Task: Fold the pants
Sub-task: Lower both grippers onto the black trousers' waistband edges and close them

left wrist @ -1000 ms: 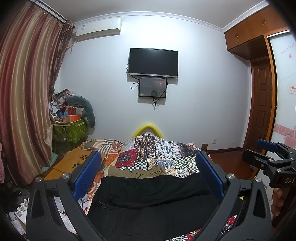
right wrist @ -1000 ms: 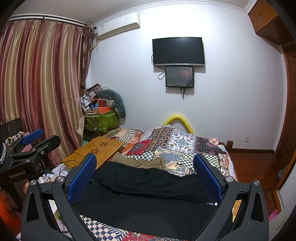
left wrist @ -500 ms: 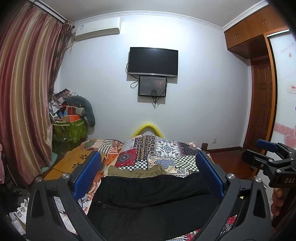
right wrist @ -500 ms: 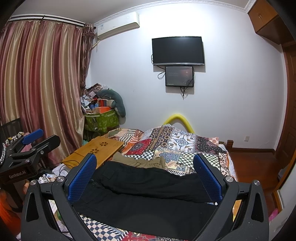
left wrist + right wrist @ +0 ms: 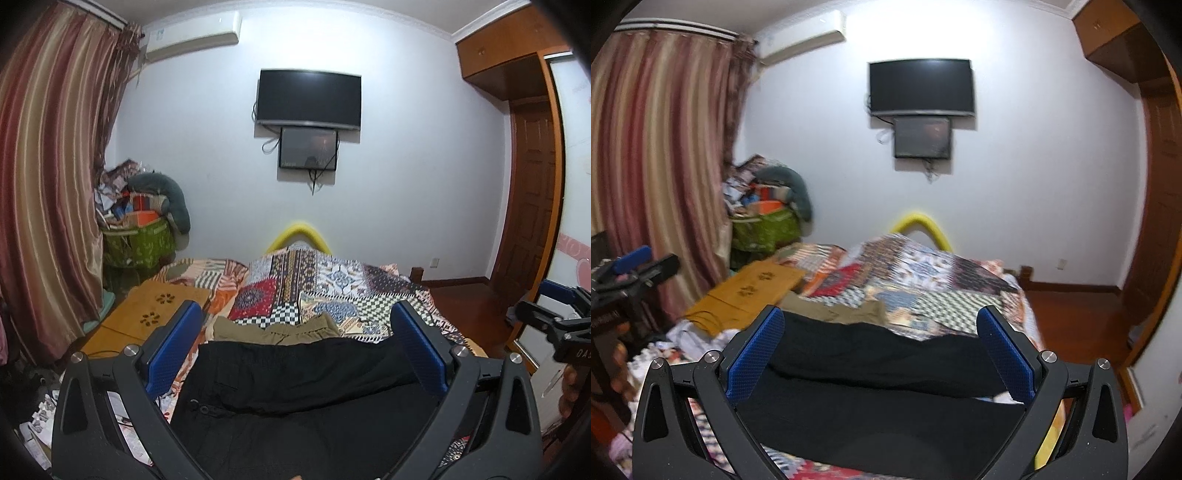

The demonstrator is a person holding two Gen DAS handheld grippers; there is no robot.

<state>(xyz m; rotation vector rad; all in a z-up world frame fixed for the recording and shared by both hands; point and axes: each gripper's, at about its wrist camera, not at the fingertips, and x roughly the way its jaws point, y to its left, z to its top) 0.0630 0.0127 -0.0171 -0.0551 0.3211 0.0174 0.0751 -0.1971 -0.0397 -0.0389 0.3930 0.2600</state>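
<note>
On the bed [image 5: 369,291], which takes most of the lower half of both views, a patchwork quilt [image 5: 332,280] with many colours covers the surface up to its far edge. At the near edge of the bed lie the black pants [image 5: 295,398], spread wide across the quilt from left to right; one dark layer lies over another, and a button is seen near their left side. Just behind the black pants, touching their far edge, lies an olive garment [image 5: 273,330], partly hidden by them. A wooden board [image 5: 155,314] with flower-shaped holes rests at the left edge of the bed. Past the far edge of the bed a yellow curved piece [image 5: 299,232] stands against the wall. On that wall hangs a television [image 5: 309,98], with a smaller screen [image 5: 308,147] directly under it.

The left gripper [image 5: 295,347] hovers above the black pants, near their waist side, with its blue pads [image 5: 173,347] spread wide and nothing between them. The right gripper [image 5: 881,354] is also above the pants, with its blue pads [image 5: 755,356] far apart and holding nothing. The right wrist view is blurred. At the right border of the left view, part of a hand [image 5: 569,391] shows under the other gripper.
</note>
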